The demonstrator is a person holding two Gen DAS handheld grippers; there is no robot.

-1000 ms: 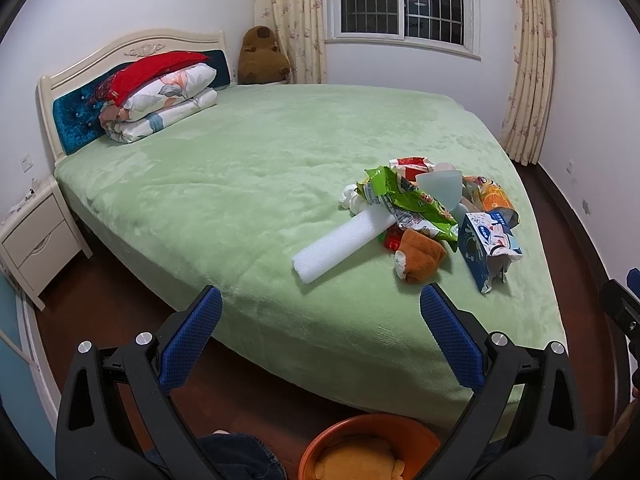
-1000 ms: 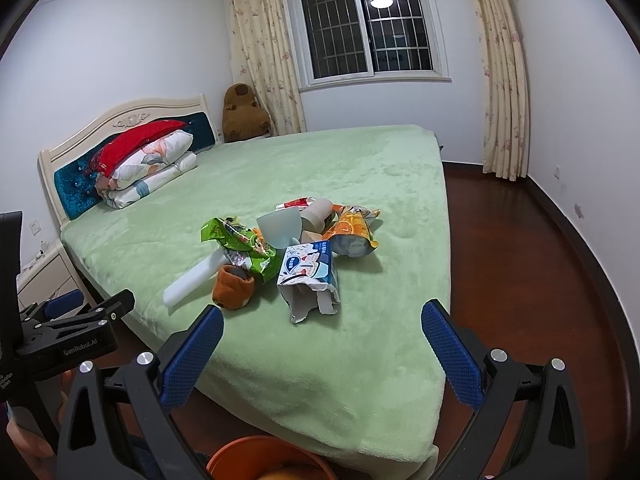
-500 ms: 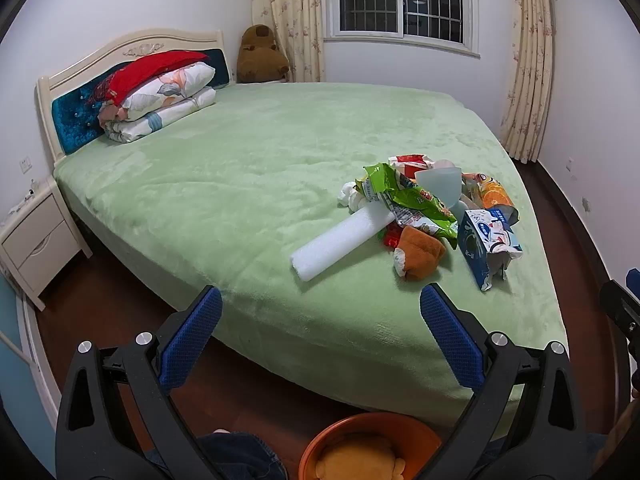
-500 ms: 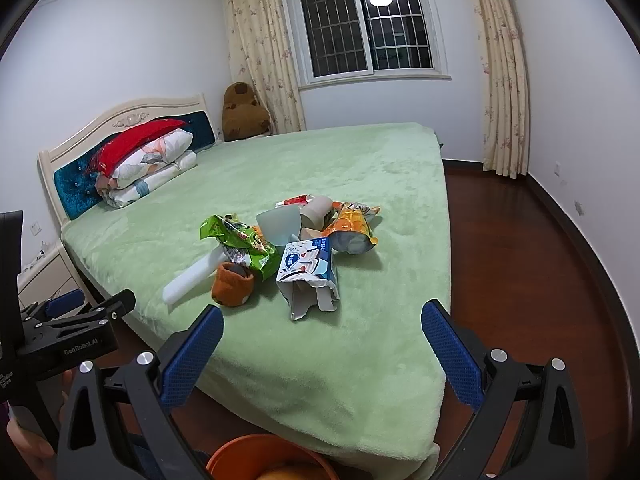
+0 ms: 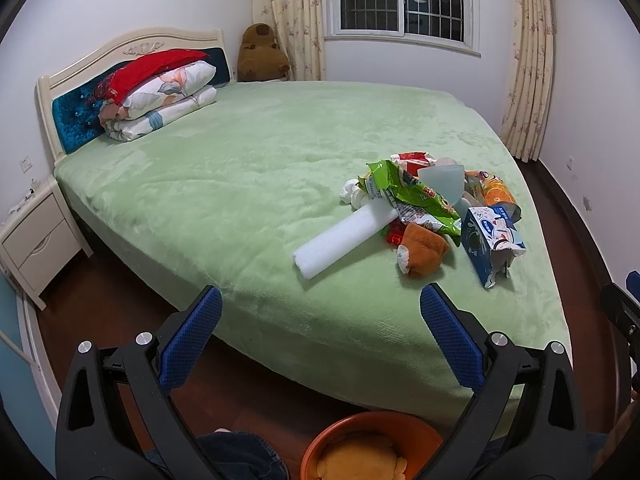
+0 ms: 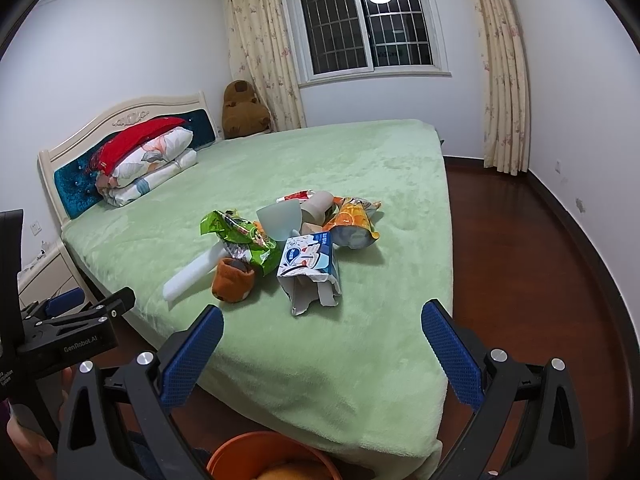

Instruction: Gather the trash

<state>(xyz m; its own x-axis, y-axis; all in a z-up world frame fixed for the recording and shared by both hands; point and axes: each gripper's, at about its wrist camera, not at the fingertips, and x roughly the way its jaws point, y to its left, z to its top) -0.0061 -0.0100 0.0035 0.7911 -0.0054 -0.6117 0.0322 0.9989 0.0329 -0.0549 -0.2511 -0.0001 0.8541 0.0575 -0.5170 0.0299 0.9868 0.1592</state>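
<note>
My left claw (image 5: pixel 320 312) had black plastic arms, silver screw heads and blue cross-hatched pads (image 5: pixel 191 341). My right claw (image 6: pixel 322 330) matched it, with the same blue pads (image 6: pixel 450 354). White "GenRobot.AI" lettering marked the left unit's black body. Dark blue denim showed below.

Green bed (image 5: pixel 260 168); orange bin (image 5: pixel 416 436) (blue-padded fingers (image 5: pixel 192 342)); floral curtains (image 6: pixel 260 60).

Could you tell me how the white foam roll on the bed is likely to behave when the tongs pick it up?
The white foam roll looks light and squashy. One end lies under the green snack bag, so lifting may drag that.
</note>
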